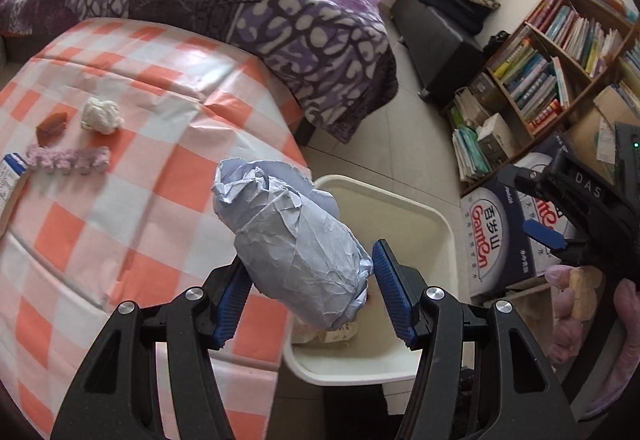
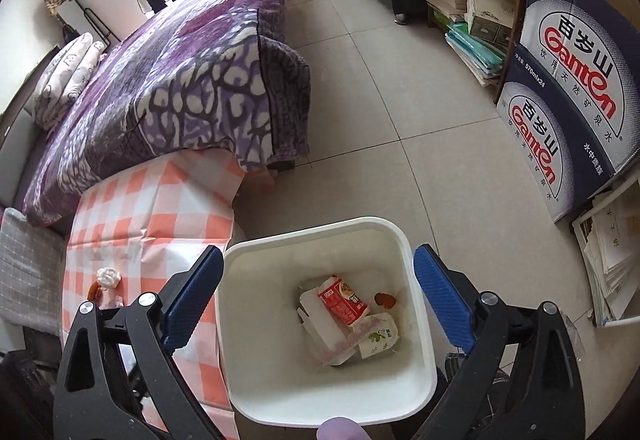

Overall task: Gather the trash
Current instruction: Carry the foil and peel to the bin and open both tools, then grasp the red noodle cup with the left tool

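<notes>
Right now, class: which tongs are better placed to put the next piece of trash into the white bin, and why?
Left. The left tongs hold a crumpled blue paper wad at the edge of the white bin. The right tongs hang open and empty above the bin, with nothing to drop.

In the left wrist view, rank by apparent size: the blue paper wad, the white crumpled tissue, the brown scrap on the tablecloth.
1. Blue paper wad, largest by far, though it sits in the left gripper close to the lens, which inflates it.
2. White crumpled tissue.
3. Brown scrap, slightly smaller than the tissue beside it.
</notes>
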`<state>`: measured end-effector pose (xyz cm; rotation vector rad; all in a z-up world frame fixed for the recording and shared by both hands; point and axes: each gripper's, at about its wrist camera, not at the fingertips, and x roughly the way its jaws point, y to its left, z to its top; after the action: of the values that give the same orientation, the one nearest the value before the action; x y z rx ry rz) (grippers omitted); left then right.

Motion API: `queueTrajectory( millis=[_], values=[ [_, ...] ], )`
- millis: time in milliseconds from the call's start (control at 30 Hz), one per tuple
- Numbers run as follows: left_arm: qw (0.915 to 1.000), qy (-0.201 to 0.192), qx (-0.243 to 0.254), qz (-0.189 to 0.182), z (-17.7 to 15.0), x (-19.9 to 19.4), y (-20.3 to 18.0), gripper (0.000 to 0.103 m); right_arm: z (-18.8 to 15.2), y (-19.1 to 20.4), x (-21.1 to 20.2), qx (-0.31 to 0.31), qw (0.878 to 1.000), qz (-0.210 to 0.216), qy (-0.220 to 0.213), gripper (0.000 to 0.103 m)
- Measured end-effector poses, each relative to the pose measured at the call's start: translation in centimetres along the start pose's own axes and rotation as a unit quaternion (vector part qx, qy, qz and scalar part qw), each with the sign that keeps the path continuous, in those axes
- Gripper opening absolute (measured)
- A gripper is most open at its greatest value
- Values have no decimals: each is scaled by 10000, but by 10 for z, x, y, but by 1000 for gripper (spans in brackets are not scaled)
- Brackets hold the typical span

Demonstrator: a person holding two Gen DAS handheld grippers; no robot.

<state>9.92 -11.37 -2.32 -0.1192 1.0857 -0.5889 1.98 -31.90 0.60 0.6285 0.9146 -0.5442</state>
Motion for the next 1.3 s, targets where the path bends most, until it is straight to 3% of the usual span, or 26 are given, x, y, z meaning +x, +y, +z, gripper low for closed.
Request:
queueTrajectory(
  millis=[200, 267, 367, 600, 700, 800, 1033, 1133, 1300],
  values=[
    [9972, 366, 129, -647, -5, 24, -30, 63, 7, -12, -1, 140, 9999, -9, -36, 93],
    [9960, 430, 128, -777, -6, 29, -37, 69, 10, -16, -2, 181, 9998, -3, -48, 93],
    [9959, 461, 191, -755, -9, 32, -40, 69, 14, -20, -3, 294, 9995, 52, -63, 93],
    [9988, 399, -60, -264, -7, 25, -10, 69, 11, -2, 1, 183, 9996, 213, 28, 93],
    [9990, 286, -189, 283, -6, 16, 13, 70, 4, 20, 6, -54, 9994, 296, 172, 93],
    [9954, 190, -427, 836, -3, 3, 44, 77, -7, 46, 11, -347, 9983, 359, 291, 93],
    [9725, -68, -1269, 1951, 8, -48, 147, 80, -35, 107, 27, -865, 9921, 600, 681, 93],
    [9548, -210, -1741, 2402, 10, -75, 197, 80, -48, 131, 34, -1079, 9892, 617, 775, 94],
    [9260, -337, -1975, 3199, 15, -110, 263, 80, -66, 162, 46, -1283, 9854, 618, 931, 94]
  ],
)
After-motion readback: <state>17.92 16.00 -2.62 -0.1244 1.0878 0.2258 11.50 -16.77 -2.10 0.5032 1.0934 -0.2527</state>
